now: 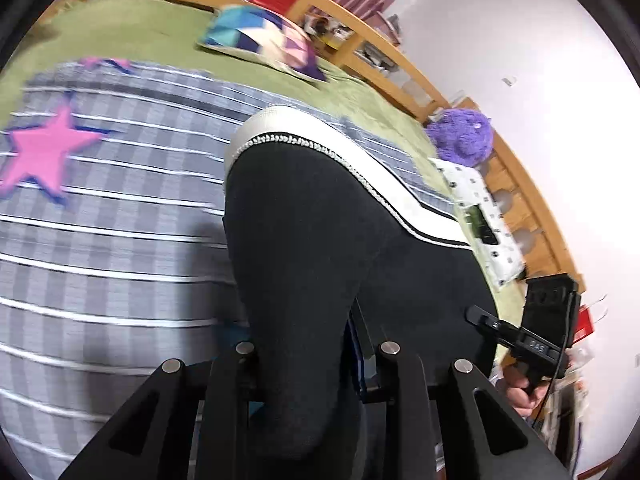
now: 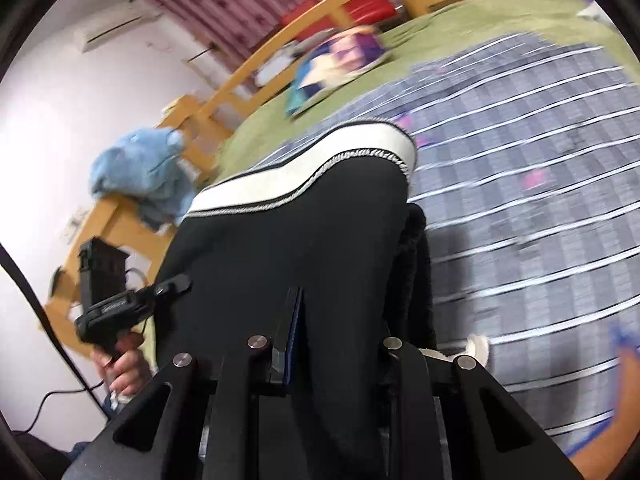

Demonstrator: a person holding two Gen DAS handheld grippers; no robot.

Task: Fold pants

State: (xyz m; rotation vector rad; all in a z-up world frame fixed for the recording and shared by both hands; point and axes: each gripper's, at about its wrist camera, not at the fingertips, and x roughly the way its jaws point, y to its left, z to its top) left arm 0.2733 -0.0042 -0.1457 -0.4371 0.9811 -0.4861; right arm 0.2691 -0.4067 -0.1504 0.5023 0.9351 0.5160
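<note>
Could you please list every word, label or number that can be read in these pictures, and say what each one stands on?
"DAS", roughly: small light letters on the side of the right claw's black body, seen from the left wrist; blurred, so not certain.
Light lettering on the side of the left claw's body, seen from the right wrist: too blurred to read.
Nothing readable on the black pants, the striped blanket or the patterned pillow.

One marking showed: small letters, seemingly "DAS", on the right gripper [image 1: 538, 344] body; too blurred to be sure. Nothing else was legible.
</note>
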